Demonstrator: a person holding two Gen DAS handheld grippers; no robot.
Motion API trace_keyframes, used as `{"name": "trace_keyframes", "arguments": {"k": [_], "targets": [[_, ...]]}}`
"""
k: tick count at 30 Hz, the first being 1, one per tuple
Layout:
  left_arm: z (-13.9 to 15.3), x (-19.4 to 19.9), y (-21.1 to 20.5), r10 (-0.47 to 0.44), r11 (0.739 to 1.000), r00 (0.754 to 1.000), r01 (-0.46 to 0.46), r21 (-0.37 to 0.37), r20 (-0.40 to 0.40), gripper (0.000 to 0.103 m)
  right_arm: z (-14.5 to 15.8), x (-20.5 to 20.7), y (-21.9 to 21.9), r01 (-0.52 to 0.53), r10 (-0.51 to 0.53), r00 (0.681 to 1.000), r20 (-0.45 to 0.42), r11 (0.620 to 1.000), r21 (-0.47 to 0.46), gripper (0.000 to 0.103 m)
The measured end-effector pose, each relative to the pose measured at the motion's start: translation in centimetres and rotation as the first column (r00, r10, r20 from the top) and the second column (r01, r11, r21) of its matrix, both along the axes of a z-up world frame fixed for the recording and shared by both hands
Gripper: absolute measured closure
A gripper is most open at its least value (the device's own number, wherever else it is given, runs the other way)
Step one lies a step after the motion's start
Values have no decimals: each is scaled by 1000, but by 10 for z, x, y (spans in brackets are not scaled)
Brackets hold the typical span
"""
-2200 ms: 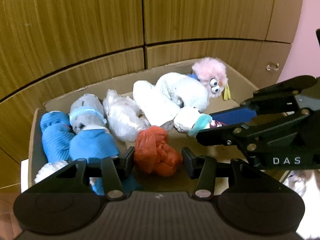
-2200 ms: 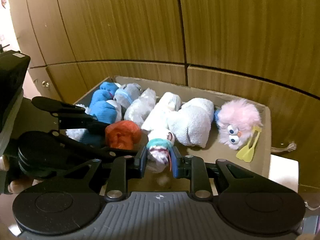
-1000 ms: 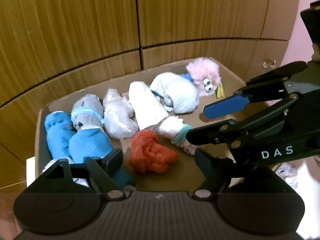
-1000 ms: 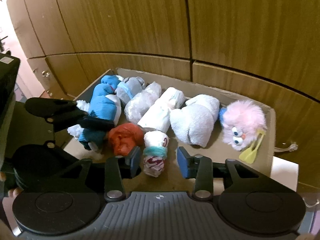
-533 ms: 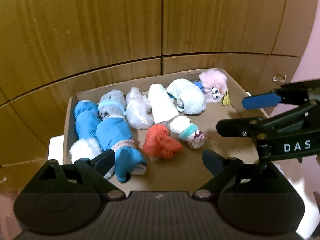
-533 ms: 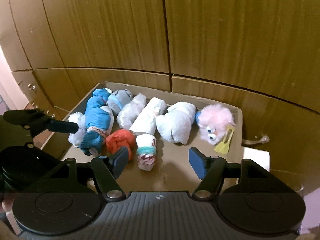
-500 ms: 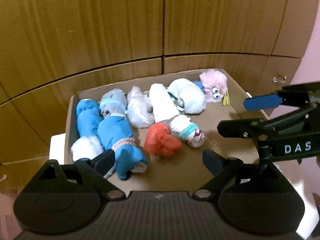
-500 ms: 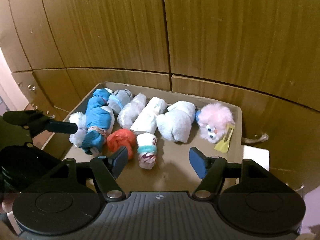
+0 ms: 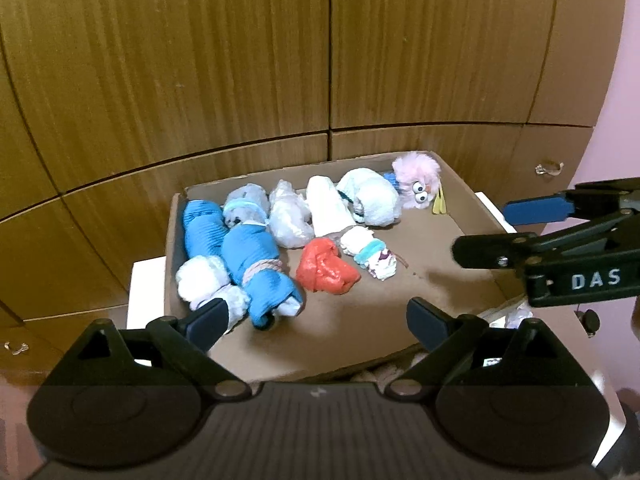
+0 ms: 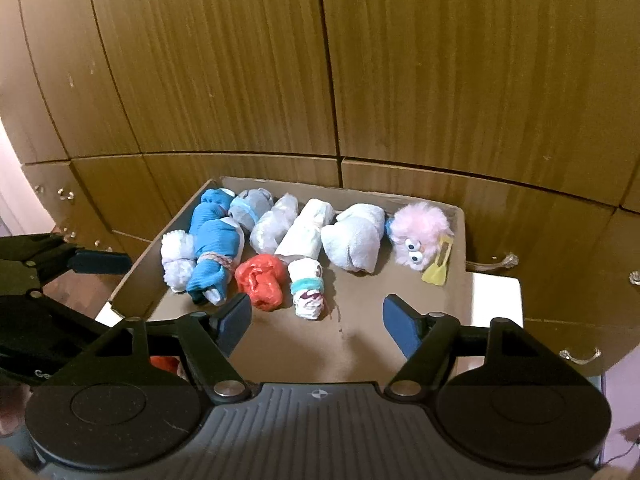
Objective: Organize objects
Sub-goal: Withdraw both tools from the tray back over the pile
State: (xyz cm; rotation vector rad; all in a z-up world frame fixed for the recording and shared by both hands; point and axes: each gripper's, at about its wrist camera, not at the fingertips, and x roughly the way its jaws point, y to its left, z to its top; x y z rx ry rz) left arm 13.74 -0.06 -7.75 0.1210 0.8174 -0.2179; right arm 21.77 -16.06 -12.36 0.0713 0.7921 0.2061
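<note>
Left wrist view: box (image 9: pixel 472 216) near edge hidden behind left claw (image 9: pixel 318 322). Both claws opening, empty; right claw (image 10: pixel 316 322) hides that edge too.

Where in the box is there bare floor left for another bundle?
Bare cardboard runs along the near part of the cardboard box, in front of the red bundle and teal-banded roll, and below the pink fuzzy toy. The back row is packed side by side, the left corner too.
</note>
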Motion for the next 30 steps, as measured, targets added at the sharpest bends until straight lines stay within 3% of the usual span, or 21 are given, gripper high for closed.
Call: {"name": "trace_keyframes", "arguments": {"k": [4, 10, 17, 23, 30], "targets": [[0, -12, 10, 22, 1000, 1000, -22, -2, 6, 6, 4, -16, -1, 4, -4, 1000, 16, 1000, -5, 19], [-3, -32, 26, 55, 998, 998, -55, 6, 22, 6, 1, -38, -4, 9, -10, 999, 35, 1000, 2, 19], [-20, -65, 52, 97, 995, 990, -100, 19, 104, 4, -12, -76, -19, 34, -36, 996, 84, 999, 22, 17], [-54, -66, 70, 132, 991, 991, -132, 0, 37, 6, -51, -115, -37, 67, -73, 989, 130, 996, 51, 16], [-67, -58, 84, 140, 990, 990, -139, -34, 33, 5, -74, -125, -46, 91, -99, 986, 132, 994, 65, 16]]}}
